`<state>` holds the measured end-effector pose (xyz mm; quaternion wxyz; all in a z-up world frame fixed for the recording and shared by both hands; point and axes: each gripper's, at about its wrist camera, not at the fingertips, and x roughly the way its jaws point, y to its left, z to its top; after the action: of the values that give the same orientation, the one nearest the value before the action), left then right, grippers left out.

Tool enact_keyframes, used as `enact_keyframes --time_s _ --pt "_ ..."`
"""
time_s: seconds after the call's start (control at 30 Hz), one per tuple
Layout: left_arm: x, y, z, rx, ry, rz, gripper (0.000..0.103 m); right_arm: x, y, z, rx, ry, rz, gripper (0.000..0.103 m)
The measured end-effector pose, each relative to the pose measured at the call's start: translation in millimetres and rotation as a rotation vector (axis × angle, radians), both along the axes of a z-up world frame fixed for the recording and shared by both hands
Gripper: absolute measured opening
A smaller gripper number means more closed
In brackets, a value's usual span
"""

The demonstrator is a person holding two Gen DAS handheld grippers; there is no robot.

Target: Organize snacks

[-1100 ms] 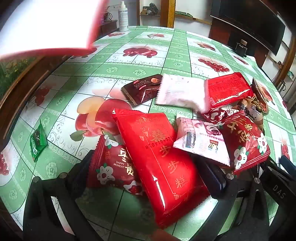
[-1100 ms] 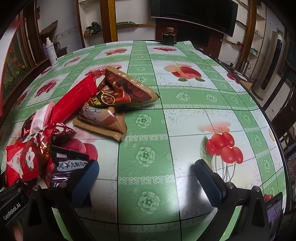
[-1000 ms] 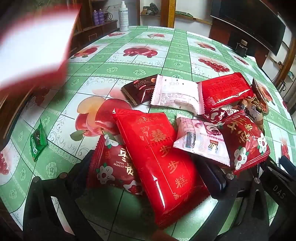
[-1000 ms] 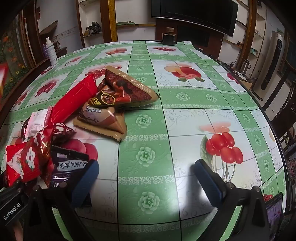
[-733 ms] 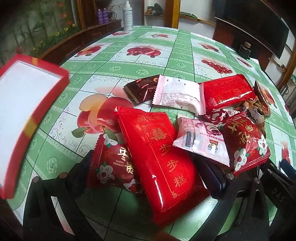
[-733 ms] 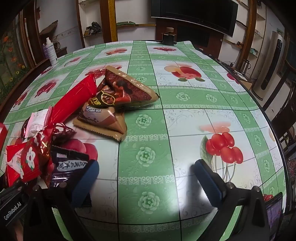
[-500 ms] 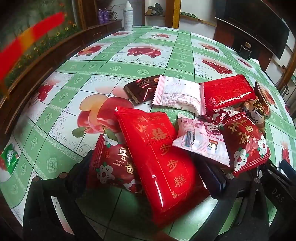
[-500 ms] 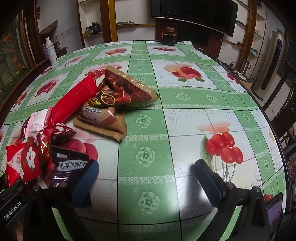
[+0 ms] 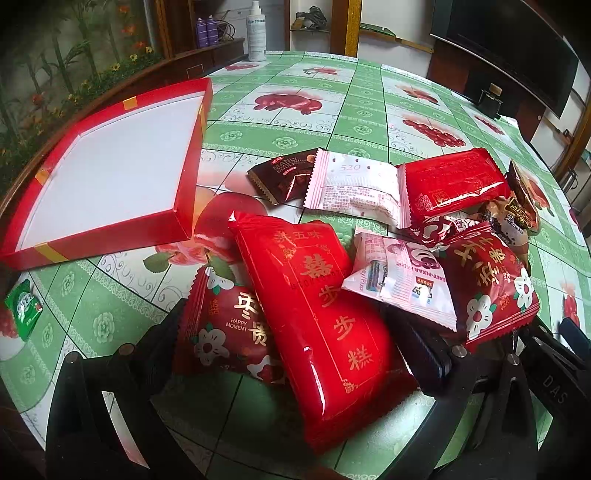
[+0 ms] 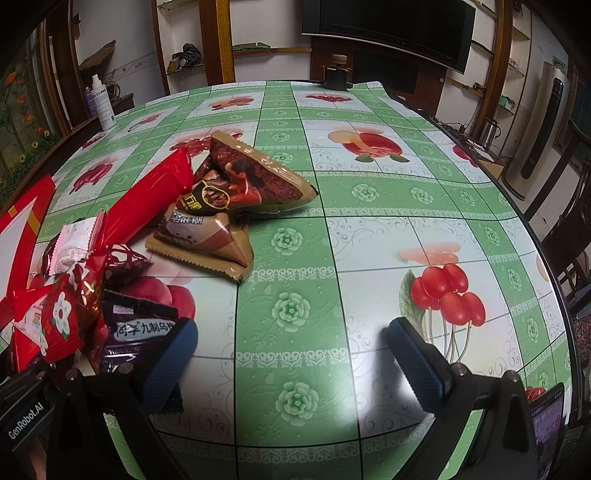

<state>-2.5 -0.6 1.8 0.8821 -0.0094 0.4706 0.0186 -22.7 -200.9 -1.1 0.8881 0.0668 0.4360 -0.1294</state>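
Observation:
A pile of snack packets lies on the green fruit-print table. In the left wrist view a long red packet and a flowered red packet lie between the wide-open fingers of my left gripper, which grips nothing. A red box with a white inside sits at the left. My right gripper is open and empty over bare tablecloth. Two brown triangular packets lie ahead of it, and a dark purple packet touches its left finger.
A small green sachet lies at the left table edge. A pink-white packet, a dark brown packet and other red packets lie beyond. A white bottle stands at the far edge. A chair stands at the right.
The red box, which swept blurred through the upper left of the left view, now rests on the table left of the pile. Both grippers stayed still.

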Motion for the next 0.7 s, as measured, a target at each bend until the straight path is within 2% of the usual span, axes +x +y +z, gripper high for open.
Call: enact_keyframes --time_s 0.23,0.7 --pt "5.2 1.0 0.5 -0.003 -0.031 0.018 0.103 0.2 -0.1 -0.2 0.000 0.000 0.000 0.103" --pt "6.0 1.9 -0.6 -0.003 -0.034 0.024 0.103 0.4 -0.1 -0.4 0.000 -0.001 0.000 0.103"
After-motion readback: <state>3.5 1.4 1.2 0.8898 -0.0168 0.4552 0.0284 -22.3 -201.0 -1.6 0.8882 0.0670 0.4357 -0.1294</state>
